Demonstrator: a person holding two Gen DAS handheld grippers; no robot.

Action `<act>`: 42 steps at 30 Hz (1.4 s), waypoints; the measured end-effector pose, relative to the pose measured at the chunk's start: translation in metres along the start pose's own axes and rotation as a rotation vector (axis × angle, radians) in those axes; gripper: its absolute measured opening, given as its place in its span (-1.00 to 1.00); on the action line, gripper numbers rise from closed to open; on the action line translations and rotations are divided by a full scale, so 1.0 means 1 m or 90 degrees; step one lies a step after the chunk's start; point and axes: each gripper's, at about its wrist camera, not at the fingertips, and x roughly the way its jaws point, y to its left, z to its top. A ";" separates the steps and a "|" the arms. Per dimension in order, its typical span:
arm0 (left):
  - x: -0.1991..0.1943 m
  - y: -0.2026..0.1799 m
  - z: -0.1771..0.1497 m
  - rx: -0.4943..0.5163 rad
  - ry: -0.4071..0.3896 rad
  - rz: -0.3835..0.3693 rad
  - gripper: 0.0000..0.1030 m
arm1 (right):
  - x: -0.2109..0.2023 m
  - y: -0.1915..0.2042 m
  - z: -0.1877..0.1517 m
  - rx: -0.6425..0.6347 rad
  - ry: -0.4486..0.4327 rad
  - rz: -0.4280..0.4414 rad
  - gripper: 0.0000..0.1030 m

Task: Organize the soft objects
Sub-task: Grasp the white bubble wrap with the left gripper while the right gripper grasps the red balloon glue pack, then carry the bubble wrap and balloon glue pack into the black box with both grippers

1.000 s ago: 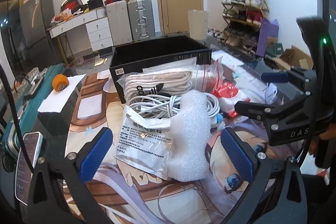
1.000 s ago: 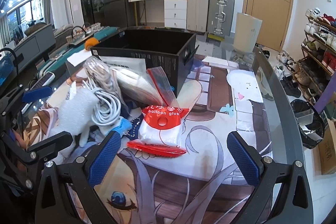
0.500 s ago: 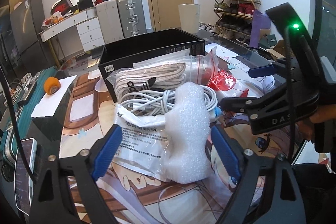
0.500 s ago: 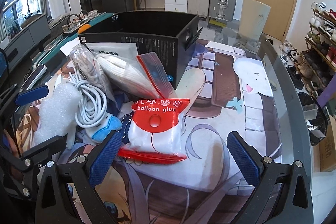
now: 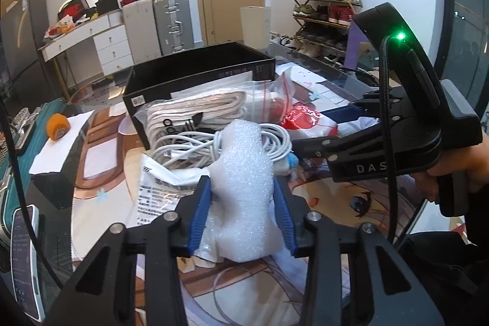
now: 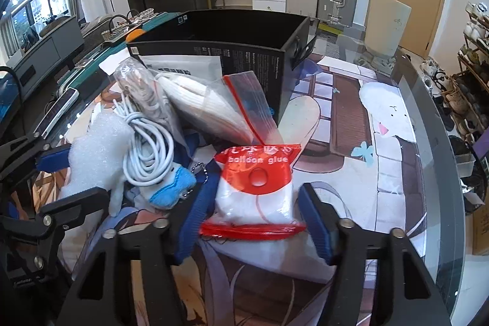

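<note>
My left gripper (image 5: 243, 213) is shut on a white foam wrap piece (image 5: 244, 182), which also shows in the right wrist view (image 6: 94, 155). My right gripper (image 6: 255, 222) has its blue pads on both sides of a red-and-white "balloon glue" bag (image 6: 255, 194), closed against it; the bag rests on the mat. The bag also shows in the left wrist view (image 5: 305, 121). Behind lie a coiled white cable (image 6: 146, 148), a small blue plush (image 6: 172, 188), a bagged white cloth bundle (image 5: 195, 115) and a zip bag (image 6: 220, 109). An open black box (image 6: 220, 45) stands at the back.
A white printed pouch (image 5: 162, 188) lies under the foam. A phone (image 5: 23, 252) lies at the left table edge, an orange tape roll (image 5: 56, 127) on paper farther back. The glass table rim (image 6: 440, 173) curves along the right. Suitcases, a desk and a shoe rack stand beyond.
Both grippers moved forward and closed: the left jaws went from wide open to pinching the foam, the right jaws narrowed onto the balloon glue bag.
</note>
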 end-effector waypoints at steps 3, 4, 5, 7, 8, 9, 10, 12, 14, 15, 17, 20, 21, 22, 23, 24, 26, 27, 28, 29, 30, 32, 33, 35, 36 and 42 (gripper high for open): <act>-0.002 -0.002 0.000 -0.002 -0.001 -0.014 -0.26 | -0.003 0.000 -0.003 0.002 -0.003 0.004 0.12; -0.002 -0.002 0.000 -0.003 -0.003 -0.019 -0.27 | -0.004 0.000 -0.004 0.004 -0.004 0.005 0.10; -0.003 -0.002 0.000 -0.005 -0.003 -0.021 -0.27 | -0.006 0.000 -0.005 0.005 -0.008 0.005 0.09; -0.004 -0.002 0.000 -0.009 -0.002 -0.027 -0.27 | -0.008 -0.001 -0.006 0.007 -0.011 0.005 0.06; -0.005 -0.002 0.001 -0.012 -0.002 -0.028 -0.27 | -0.010 -0.001 -0.007 0.007 -0.016 0.005 0.02; -0.006 -0.001 0.002 -0.015 -0.005 -0.029 -0.27 | -0.012 -0.001 -0.008 0.006 -0.019 0.004 -0.01; -0.007 -0.001 0.002 -0.016 -0.007 -0.031 -0.27 | -0.014 -0.001 -0.008 0.004 -0.021 0.004 -0.15; -0.010 0.000 0.003 -0.019 -0.011 -0.033 -0.27 | -0.018 0.000 -0.010 0.002 -0.027 0.006 -0.15; -0.014 0.001 0.004 -0.021 -0.017 -0.033 -0.27 | -0.022 0.001 -0.011 0.001 -0.035 0.008 -0.15; -0.015 0.001 0.004 -0.022 -0.020 -0.032 -0.27 | -0.024 0.002 -0.012 0.000 -0.039 0.009 -0.15; -0.017 0.003 0.005 -0.025 -0.023 -0.029 -0.27 | -0.029 0.004 -0.013 -0.003 -0.046 0.011 -0.15; -0.022 0.007 0.005 -0.035 -0.028 -0.028 -0.27 | -0.039 0.007 -0.014 -0.009 -0.057 0.010 -0.15; -0.023 0.008 0.006 -0.038 -0.031 -0.027 -0.27 | -0.041 0.008 -0.013 -0.010 -0.061 0.009 -0.15; -0.025 0.010 0.006 -0.041 -0.035 -0.027 -0.27 | -0.045 0.010 -0.013 -0.011 -0.069 0.010 -0.15; -0.027 0.012 0.007 -0.045 -0.039 -0.029 -0.27 | -0.049 0.011 -0.012 -0.012 -0.076 0.011 -0.15; -0.029 0.013 0.007 -0.047 -0.041 -0.028 -0.27 | -0.053 0.013 -0.012 -0.013 -0.081 0.012 -0.15; -0.031 0.014 0.008 -0.048 -0.047 -0.021 -0.27 | -0.061 0.016 -0.011 -0.017 -0.097 0.014 -0.15; -0.033 0.016 0.009 -0.048 -0.050 -0.019 -0.27 | -0.065 0.017 -0.010 -0.020 -0.107 0.016 -0.15; -0.035 0.017 0.011 -0.049 -0.053 -0.015 -0.27 | -0.069 0.019 -0.009 -0.022 -0.114 0.019 -0.15; -0.037 0.019 0.011 -0.050 -0.057 -0.012 -0.27 | -0.072 0.021 -0.008 -0.023 -0.122 0.021 -0.15; -0.039 0.021 0.013 -0.054 -0.062 -0.010 -0.27 | -0.076 0.023 -0.006 -0.026 -0.131 0.023 -0.15; -0.041 0.025 0.016 -0.063 -0.067 -0.009 -0.27 | -0.084 0.027 -0.004 -0.032 -0.150 0.028 -0.15; -0.043 0.028 0.018 -0.067 -0.072 -0.007 -0.27 | -0.088 0.029 -0.003 -0.034 -0.159 0.030 -0.15; -0.044 0.032 0.021 -0.072 -0.078 -0.001 -0.27 | -0.092 0.031 0.001 -0.035 -0.170 0.036 -0.15; -0.044 0.035 0.023 -0.076 -0.079 0.001 -0.27 | -0.094 0.032 0.003 -0.036 -0.177 0.038 -0.15; -0.043 0.046 0.037 -0.081 -0.094 0.015 -0.26 | -0.103 0.038 0.016 -0.044 -0.197 0.045 -0.15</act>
